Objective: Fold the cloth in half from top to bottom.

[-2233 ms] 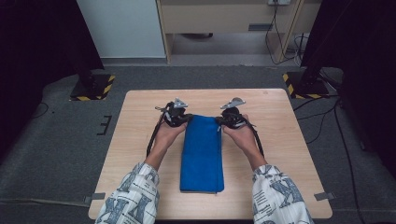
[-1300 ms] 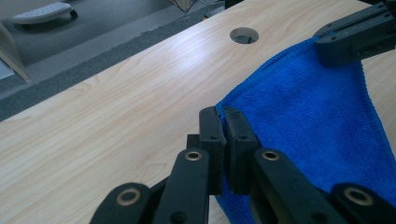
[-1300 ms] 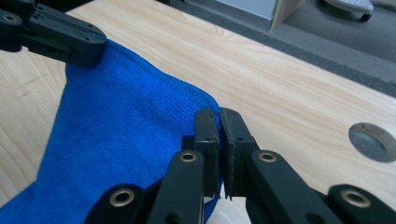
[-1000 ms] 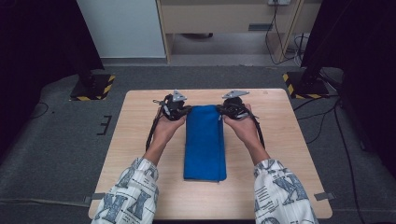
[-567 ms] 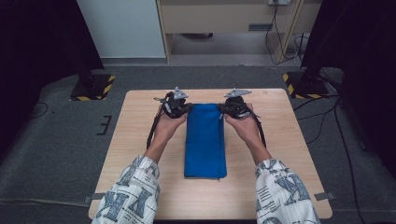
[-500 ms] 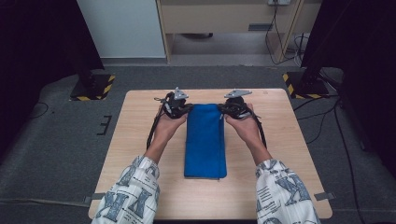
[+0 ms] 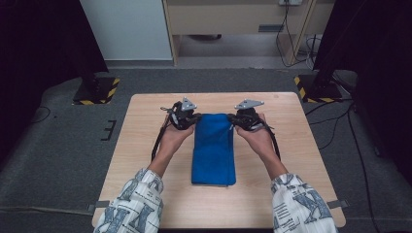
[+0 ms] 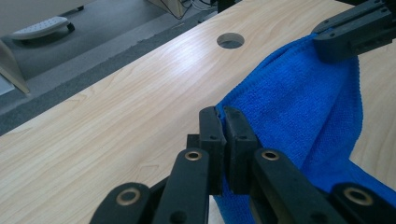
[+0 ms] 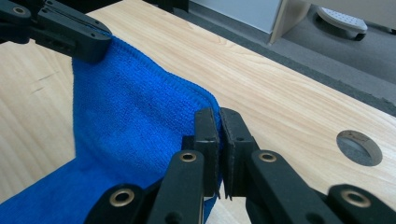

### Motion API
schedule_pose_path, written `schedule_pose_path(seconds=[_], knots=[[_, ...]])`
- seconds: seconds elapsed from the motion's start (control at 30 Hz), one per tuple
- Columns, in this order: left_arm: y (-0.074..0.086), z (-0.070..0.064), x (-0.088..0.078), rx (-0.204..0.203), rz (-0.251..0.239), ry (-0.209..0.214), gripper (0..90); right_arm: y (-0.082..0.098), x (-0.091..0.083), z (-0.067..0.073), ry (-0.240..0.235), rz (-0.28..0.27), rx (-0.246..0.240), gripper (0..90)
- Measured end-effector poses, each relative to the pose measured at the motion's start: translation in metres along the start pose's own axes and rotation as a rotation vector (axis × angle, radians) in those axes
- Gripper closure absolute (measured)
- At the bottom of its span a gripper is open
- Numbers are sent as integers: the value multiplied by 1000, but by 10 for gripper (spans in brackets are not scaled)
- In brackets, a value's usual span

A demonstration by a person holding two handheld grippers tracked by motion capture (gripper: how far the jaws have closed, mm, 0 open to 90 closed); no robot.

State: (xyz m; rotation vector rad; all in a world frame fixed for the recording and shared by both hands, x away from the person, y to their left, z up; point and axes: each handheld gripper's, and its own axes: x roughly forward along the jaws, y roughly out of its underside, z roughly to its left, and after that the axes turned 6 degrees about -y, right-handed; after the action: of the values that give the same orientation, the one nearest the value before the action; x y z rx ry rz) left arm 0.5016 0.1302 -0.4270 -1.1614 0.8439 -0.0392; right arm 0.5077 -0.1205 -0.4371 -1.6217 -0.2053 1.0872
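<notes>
Starting on your left: your left gripper [image 7: 193,118] is clamped tight on the far left corner of the blue towel [image 7: 213,148]. In the left gripper view the jaws are pressed together with the towel's hem pinched between the pads [image 8: 211,122], and the cloth hangs off them a bit instead of lying flat. Your left hand [image 7: 174,137] sits just behind it on the wooden table [image 7: 141,145], cable trailing back along your forearm.

The towel itself is in the middle of the table, folded into a long narrow strip running from the far side back toward you. The near end lies flat; the far edge is lifted and stretched between your two grippers.

Over on the right, your right gripper [image 7: 235,120] is doing the same thing, clenched on the far right corner, fabric squeezed between its pads [image 9: 206,123] in the right gripper view. Your right hand [image 7: 257,138] is just behind it. There's a round hole in the tabletop [image 9: 359,144] off to that side, well clear of the towel.
</notes>
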Motion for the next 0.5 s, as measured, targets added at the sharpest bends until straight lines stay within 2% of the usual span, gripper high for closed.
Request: schedule_pose_path(seconds=[0.5], knots=[[19, -14, -21, 27, 10, 24, 870, 20, -13, 23, -50, 0, -53, 866]])
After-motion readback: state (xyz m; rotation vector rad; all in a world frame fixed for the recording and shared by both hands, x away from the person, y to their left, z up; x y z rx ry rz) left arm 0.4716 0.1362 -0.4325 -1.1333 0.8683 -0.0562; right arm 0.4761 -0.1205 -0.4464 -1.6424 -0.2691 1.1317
